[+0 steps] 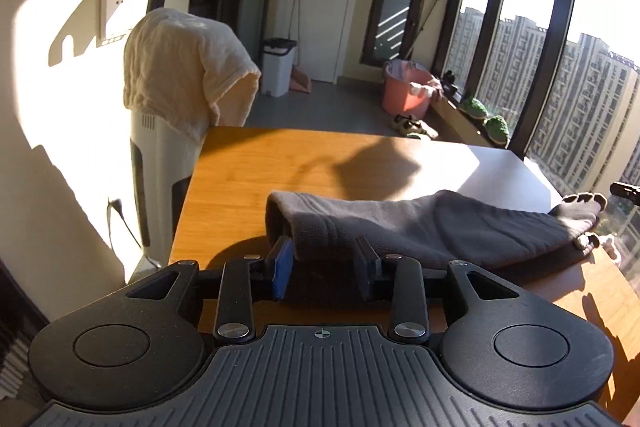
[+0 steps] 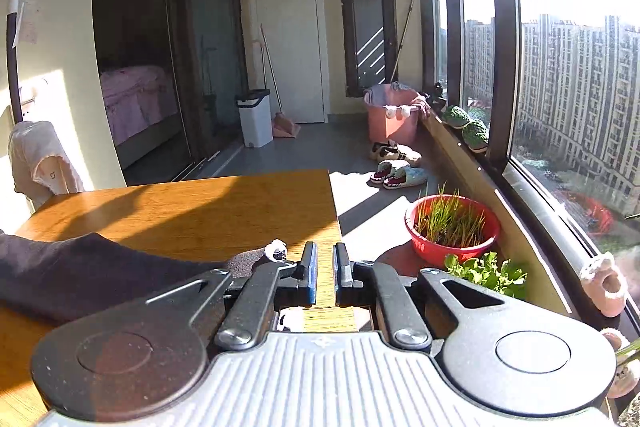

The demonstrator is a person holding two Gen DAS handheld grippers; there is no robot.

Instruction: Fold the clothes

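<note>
A long dark grey fleece garment (image 1: 440, 227) lies across the wooden table (image 1: 240, 167). Its ribbed cuff is at the left and its cream-patched end (image 1: 584, 203) at the right. My left gripper (image 1: 323, 245) is shut on the cuff, and the fabric fills the space between its fingers. In the right wrist view the garment (image 2: 80, 267) lies to the left, its pale tip (image 2: 276, 250) just beside the left finger. My right gripper (image 2: 325, 257) is shut near the table's (image 2: 200, 207) right edge. Only bare wood shows in the thin slit between its fingers. Its tip (image 1: 626, 189) also shows in the left wrist view, just right of the garment's end.
A cream towel (image 1: 180, 67) hangs over a white appliance at the table's far left corner. Right of the table, by the window, stand a red bowl of plants (image 2: 452, 227) and leafy greens (image 2: 488, 273). Slippers (image 2: 400, 175), a pink bucket (image 2: 392, 119) and a white bin (image 2: 254, 119) sit on the floor beyond.
</note>
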